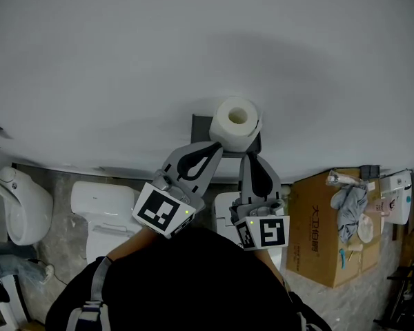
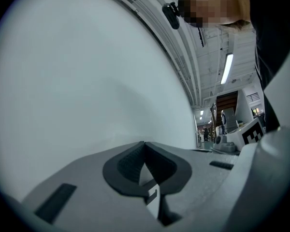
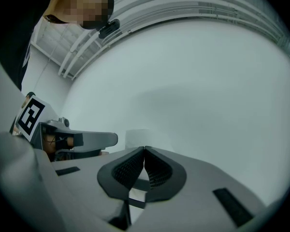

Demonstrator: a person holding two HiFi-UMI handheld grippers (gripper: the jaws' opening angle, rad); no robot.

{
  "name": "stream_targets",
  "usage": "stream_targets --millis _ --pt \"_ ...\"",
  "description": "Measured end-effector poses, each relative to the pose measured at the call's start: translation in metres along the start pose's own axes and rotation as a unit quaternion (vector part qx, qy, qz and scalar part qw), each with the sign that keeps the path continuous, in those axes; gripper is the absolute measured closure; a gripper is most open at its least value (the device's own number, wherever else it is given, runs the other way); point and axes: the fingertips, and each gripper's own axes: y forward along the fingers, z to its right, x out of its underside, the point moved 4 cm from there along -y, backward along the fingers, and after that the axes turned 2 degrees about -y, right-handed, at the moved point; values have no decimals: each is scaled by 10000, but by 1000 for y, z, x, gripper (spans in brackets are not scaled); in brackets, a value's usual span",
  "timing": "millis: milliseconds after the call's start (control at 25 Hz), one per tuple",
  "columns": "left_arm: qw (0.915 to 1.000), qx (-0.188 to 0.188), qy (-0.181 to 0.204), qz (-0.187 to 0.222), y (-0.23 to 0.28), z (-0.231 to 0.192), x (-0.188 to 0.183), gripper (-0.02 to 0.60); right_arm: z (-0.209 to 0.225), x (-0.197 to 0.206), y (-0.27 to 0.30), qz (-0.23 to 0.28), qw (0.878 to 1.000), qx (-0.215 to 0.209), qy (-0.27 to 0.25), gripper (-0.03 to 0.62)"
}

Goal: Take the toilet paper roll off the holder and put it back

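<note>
Sitting on its wall holder [image 1: 199,125], the toilet paper roll [image 1: 236,123] is just above both grippers. The left gripper [image 1: 217,147] has its fingers [image 2: 129,164] pressed together and empty, as does the right gripper [image 1: 248,156].

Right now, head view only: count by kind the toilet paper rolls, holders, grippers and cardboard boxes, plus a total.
Toilet paper roll: 1
Holder: 1
Grippers: 2 (left gripper, right gripper)
Cardboard box: 1
Total: 5
</note>
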Motion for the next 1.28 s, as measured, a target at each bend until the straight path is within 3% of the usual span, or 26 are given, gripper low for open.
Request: stream_targets --millis 440,800,1080,1280 --pt "9991 92 380 137 7 -10 -6 568 0 -2 1 39 9999 135 -46 571" --pt "9993 149 342 -88 16 -13 -4 414 3 -3 1 25 9998 206 -63 571" --pt "9979 293 520 -253 25 -13 -4 288 3 -3 2 29 9997 246 -85 571" --pt "9969 330 655 -272 34 -15 -8 253 6 -3 3 50 9995 290 -80 571"
